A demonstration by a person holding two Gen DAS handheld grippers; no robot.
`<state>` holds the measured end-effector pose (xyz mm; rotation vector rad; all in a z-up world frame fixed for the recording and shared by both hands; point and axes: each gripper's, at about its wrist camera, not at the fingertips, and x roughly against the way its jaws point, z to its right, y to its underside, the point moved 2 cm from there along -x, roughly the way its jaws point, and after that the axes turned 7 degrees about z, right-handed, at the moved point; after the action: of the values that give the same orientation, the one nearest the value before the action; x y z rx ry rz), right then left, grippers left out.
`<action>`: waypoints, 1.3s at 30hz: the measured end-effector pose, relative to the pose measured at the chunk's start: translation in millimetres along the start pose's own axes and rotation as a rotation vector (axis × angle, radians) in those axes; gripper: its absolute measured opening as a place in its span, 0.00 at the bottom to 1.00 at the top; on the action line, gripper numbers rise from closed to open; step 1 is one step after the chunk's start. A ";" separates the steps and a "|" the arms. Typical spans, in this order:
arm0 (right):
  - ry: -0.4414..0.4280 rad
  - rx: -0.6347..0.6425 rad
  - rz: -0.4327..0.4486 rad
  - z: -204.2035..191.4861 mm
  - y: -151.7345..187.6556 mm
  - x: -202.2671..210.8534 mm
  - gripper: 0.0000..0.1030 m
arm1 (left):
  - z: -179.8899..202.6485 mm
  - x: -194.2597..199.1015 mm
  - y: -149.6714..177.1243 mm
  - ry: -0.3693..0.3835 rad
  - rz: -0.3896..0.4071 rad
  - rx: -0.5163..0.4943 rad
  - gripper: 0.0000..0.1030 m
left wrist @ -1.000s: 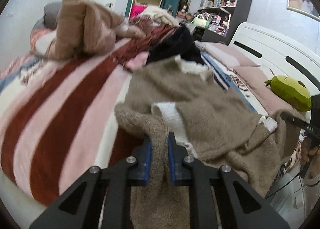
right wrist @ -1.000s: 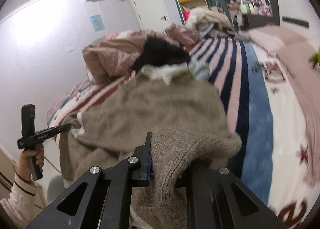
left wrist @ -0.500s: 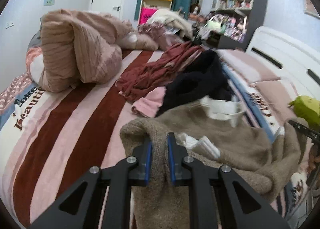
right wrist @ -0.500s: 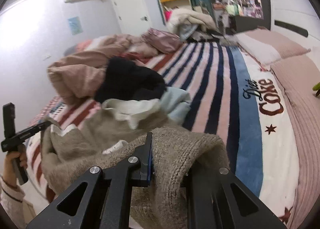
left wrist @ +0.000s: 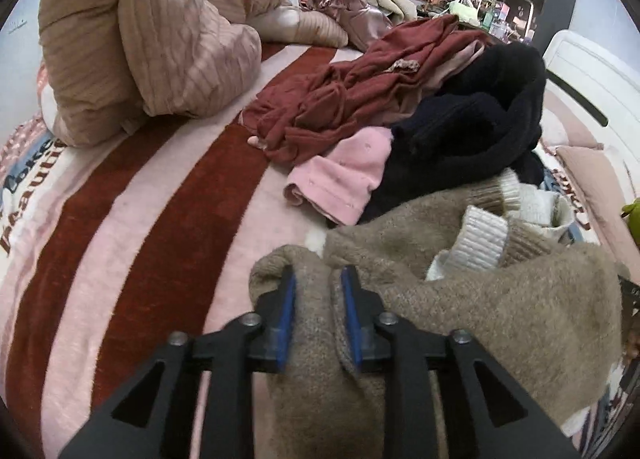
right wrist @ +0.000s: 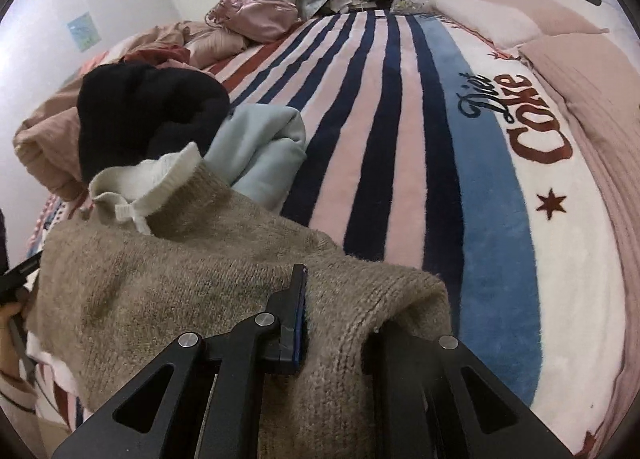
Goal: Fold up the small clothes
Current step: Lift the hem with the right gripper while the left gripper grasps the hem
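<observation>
Striped blanket (left wrist: 132, 227) covers the bed where a beige sweater (left wrist: 500, 307) lies bunched at the near edge, cream collar (right wrist: 148, 175) toward the clothes pile. Both tongs grip it: the left gripper (left wrist: 316, 291) pinches one fold, the right gripper (right wrist: 340, 299) clamps another, its far finger buried in knit. Holding two spaced points probably lets the person carry one end over the body for a fold. Beyond the sweater sit a pink garment (left wrist: 340, 179), a black fleece (left wrist: 472, 127), a maroon top (left wrist: 352, 95), and a blue piece (right wrist: 260, 147). Compared with a second ago, the grippers have travelled forward toward the collar, and the sweater is doubled shorter.
</observation>
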<state>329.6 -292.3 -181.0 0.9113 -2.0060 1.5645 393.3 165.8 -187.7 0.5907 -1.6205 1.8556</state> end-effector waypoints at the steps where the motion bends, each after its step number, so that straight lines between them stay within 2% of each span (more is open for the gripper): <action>1: -0.006 0.010 0.000 -1.4 -0.3 5.1 0.11 | 0.9 5.9 -1.2 0.003 0.006 -0.005 0.50; 3: -0.023 0.030 0.010 -4.5 -0.4 17.5 0.19 | 1.3 22.9 -4.5 -0.009 0.047 -0.021 0.71; 4: -0.036 0.037 0.020 -5.3 -0.6 26.0 0.26 | 1.2 36.2 -7.0 -0.007 0.073 -0.036 0.75; 6: -0.062 0.036 0.035 -6.1 -0.1 41.4 0.40 | 0.8 63.5 -8.8 0.015 0.098 -0.050 0.78; 7: -0.081 0.033 0.038 -6.1 1.8 50.0 0.52 | 0.1 73.7 -7.8 0.029 0.107 -0.053 0.82; 8: -0.088 0.032 0.041 -5.8 3.4 55.6 0.58 | -0.4 82.9 -6.5 0.041 0.114 -0.053 0.85; 9: -0.084 0.035 0.050 -4.7 6.6 63.1 0.59 | -0.3 93.5 -2.3 0.053 0.119 -0.055 0.87; 11: -0.067 0.046 0.060 -3.1 15.1 77.1 0.69 | 0.9 110.3 11.1 0.076 0.119 -0.069 0.88; 15: -0.083 0.053 0.032 4.0 42.3 92.2 0.73 | 1.0 123.3 46.9 0.137 0.083 -0.056 0.89; 21: -0.155 -0.020 -0.056 19.2 88.5 79.6 0.74 | 6.7 103.3 103.5 0.260 -0.025 0.005 0.89; 24: -0.195 -0.044 -0.078 18.6 103.1 72.6 0.71 | 12.9 94.0 119.3 0.306 -0.059 0.035 0.89; 25: -0.199 -0.036 -0.073 16.0 105.5 72.9 0.56 | 14.6 92.2 122.8 0.329 -0.067 0.055 0.85; 26: -0.202 -0.025 -0.069 14.0 106.4 74.1 0.35 | 16.7 92.2 124.8 0.354 -0.066 0.077 0.80; 27: -0.201 -0.012 -0.064 10.1 106.0 75.8 0.25 | 17.9 93.5 124.5 0.362 -0.062 0.086 0.60; 28: -0.197 0.005 -0.051 5.5 104.4 79.2 0.08 | 20.9 96.3 121.9 0.362 -0.058 0.082 0.36; 29: -0.192 0.027 -0.034 0.0 102.4 83.2 0.07 | 22.5 99.0 119.5 0.361 -0.057 0.075 0.24; 30: -0.190 0.049 -0.009 -4.6 99.0 88.4 0.06 | 23.7 101.3 115.3 0.367 -0.055 0.073 0.05; 35: -0.219 0.071 0.157 -24.6 57.3 118.0 0.05 | 22.5 125.6 73.1 0.388 0.064 0.094 0.05; 39: -0.190 0.064 0.249 -31.6 13.6 118.6 0.05 | 21.3 132.1 29.8 0.372 0.143 0.098 0.05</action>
<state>236.3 -287.3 -100.2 0.8908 -2.2880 1.7396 276.2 161.9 -116.5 0.1550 -1.3605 2.0150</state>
